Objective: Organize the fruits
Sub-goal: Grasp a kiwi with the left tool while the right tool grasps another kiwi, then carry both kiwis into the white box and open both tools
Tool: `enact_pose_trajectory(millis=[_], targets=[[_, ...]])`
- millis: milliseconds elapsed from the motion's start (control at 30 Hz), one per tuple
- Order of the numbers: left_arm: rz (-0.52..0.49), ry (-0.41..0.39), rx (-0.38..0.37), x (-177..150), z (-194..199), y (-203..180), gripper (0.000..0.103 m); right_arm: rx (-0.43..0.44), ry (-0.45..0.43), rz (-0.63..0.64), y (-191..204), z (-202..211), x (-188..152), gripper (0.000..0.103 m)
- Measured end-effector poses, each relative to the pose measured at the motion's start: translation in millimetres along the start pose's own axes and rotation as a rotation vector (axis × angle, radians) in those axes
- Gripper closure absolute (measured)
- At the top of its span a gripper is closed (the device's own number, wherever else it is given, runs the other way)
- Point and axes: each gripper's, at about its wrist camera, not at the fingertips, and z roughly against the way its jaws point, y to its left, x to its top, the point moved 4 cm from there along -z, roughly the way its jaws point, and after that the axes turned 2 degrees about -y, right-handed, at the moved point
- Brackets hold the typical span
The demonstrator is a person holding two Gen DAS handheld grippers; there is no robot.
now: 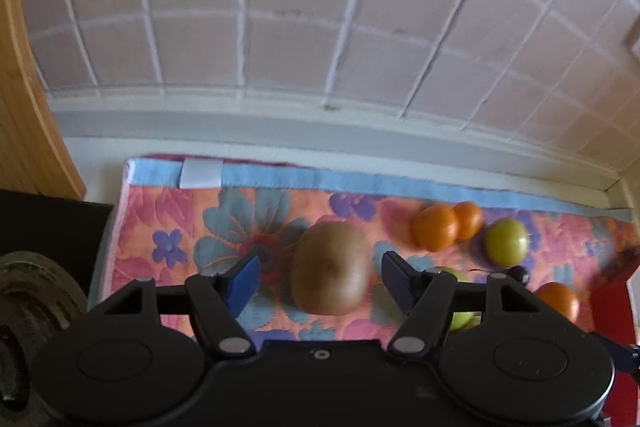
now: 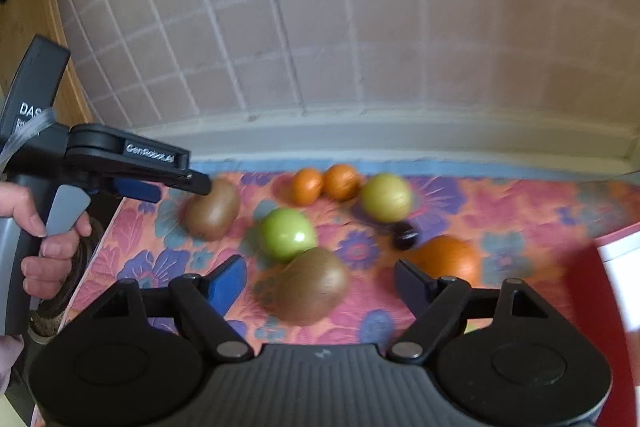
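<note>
My left tool stands released, both blue pads clear of the left kiwi, which lies on the floral cloth on the worktop, directly ahead and centred in the gap between the pads. Its long axis runs roughly along my line of approach, so the pads face its narrower flanks.

My right tool is likewise released, with nothing gripped. The right kiwi lies between its pads, nearer the left one, long axis tilted to the upper right. A green apple sits just behind it, almost touching.

In the right wrist view, my left hand carries its tool over the far kiwi. Judgement: each hand is nearest its own kiwi. The right needs a small sideways correction before closing.
</note>
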Motion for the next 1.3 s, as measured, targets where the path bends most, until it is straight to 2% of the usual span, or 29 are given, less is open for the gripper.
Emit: enact_pose_trajectory(millis=[100,200,267,433,500,567,600,633,667,767,1033,1300], targets=[[-0.001,0.018,0.002,-5,-17,3,0.022,0.024,0.032,-0.025,2,-29,-8,0.021],[0.024,0.018,-0.053,-7,-26,5,0.019,0.028,0.059,-0.062,-1,-51,-14,0.021],[0.028,0.018,-0.062,-6,-30,4,0.019,0.035,0.068,-0.106,-6,-61,-17,0.021],[-0.015,0.022,-0.02,-8,-38,-3,0.021,0.064,0.05,-0.251,-24,-68,-21,0.021],[-0.007,0.029,-0.014,-10,-43,-2,0.021,0.06,0.055,-0.253,-25,-72,-23,0.024],[0.002,0.027,-0.015,-11,-46,-1,0.021,0.046,0.044,-0.225,-22,-71,-23,0.031],[0.001,0.022,-0.014,-11,-46,-1,0.024,0.046,0.04,-0.225,-22,-71,-23,0.041],[-0.003,0.016,-0.018,-11,-46,-2,0.033,0.065,0.037,-0.238,-22,-70,-23,0.043],[-0.007,0.011,-0.033,-11,-45,-3,0.039,0.066,0.036,-0.248,-23,-70,-24,0.043],[-0.014,0.004,-0.03,-11,-43,-5,0.04,0.073,0.025,-0.257,-25,-67,-25,0.044],[-0.019,-0.016,-0.027,-19,-35,-4,0.041,0.142,0.004,-0.378,-41,-54,-35,0.046],[-0.01,-0.043,-0.028,-22,-20,-3,0.041,0.147,-0.024,-0.302,-23,-36,-30,0.051]])
